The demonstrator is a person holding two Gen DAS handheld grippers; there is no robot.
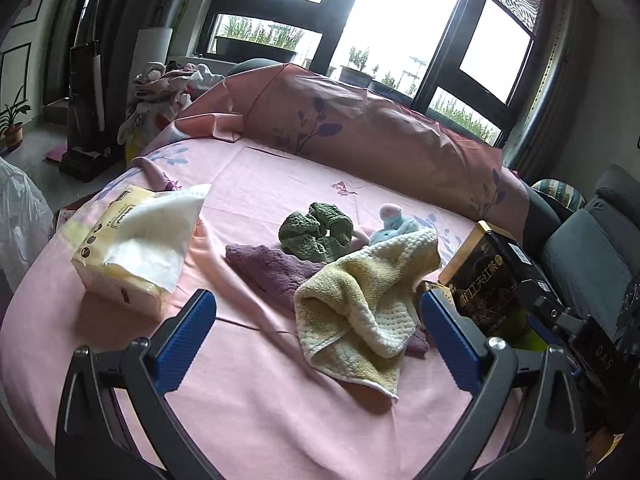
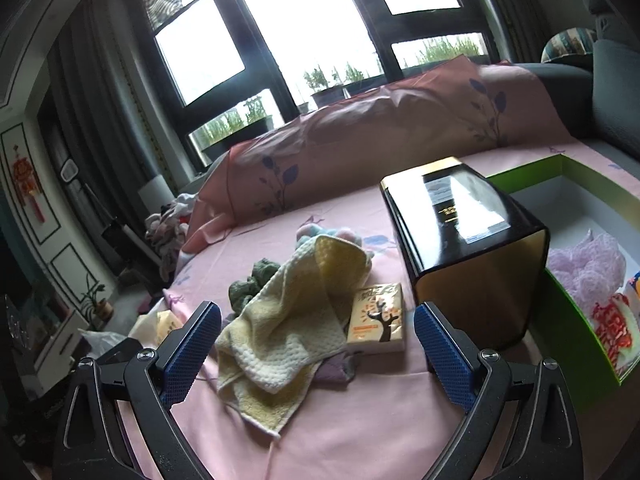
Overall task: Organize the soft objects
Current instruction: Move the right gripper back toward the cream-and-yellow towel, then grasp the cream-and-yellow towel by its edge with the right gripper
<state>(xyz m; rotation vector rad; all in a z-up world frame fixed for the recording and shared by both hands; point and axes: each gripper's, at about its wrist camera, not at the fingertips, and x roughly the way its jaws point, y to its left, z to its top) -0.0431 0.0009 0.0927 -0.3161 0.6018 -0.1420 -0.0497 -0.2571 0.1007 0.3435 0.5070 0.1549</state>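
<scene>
- Yellow towel (image 1: 360, 304), one, crumpled on the pink sheet (image 1: 248, 408) over one purple cloth (image 1: 272, 272), beside one green cloth (image 1: 316, 232); it lies just ahead, between the left gripper's (image 1: 318, 330) spread, empty fingers.
- Right view: one yellow towel (image 2: 288, 320) ahead of the right gripper (image 2: 318, 344), wide open, touching one small packet (image 2: 376, 318) by one black box (image 2: 464, 248).

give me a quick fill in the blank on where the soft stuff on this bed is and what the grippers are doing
The crumpled yellow waffle-weave towel lies partly on top of the flat ____ towel.
Both the left gripper and the right gripper are ____ and hold nothing.
The lilac mesh puff sits inside the ____-walled open box.

Missing words: purple; open; green
</scene>
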